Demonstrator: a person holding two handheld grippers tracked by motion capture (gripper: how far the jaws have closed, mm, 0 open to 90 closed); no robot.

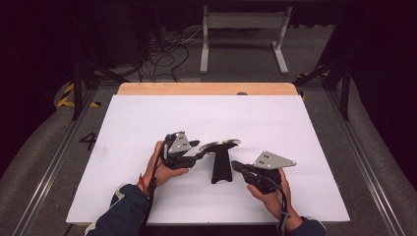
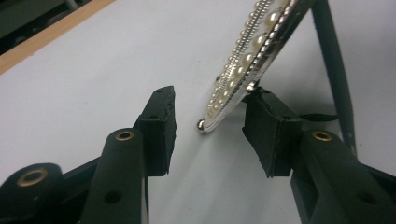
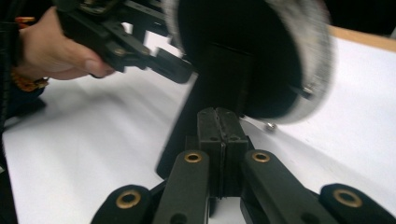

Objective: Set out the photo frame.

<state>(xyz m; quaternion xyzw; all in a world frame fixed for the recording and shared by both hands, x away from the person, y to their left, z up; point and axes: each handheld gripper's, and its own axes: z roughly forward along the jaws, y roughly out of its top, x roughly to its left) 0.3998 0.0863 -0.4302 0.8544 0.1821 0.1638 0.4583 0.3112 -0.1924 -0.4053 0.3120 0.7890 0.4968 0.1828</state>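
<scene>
A round frame (image 1: 220, 144) with a rim of pearls and silver beads stands tilted on a black easel leg (image 1: 222, 168) in the middle of the white table. My left gripper (image 1: 199, 150) is open at its left edge. In the left gripper view the beaded rim (image 2: 247, 60) rests against the top of the right-hand jaw, with the left gripper (image 2: 212, 112) spread wide around its lower tip. My right gripper (image 1: 236, 165) is shut, with nothing between its jaws, beside the leg's right side. In the right gripper view the right gripper (image 3: 218, 116) is pressed close to the frame's black back (image 3: 243, 56).
The white board (image 1: 147, 123) covers a wooden table whose far edge (image 1: 206, 89) shows. Beyond it stand a grey metal stand (image 1: 243, 34) and loose cables (image 1: 162, 54) on the floor. Metal rails (image 1: 364, 147) run along both sides.
</scene>
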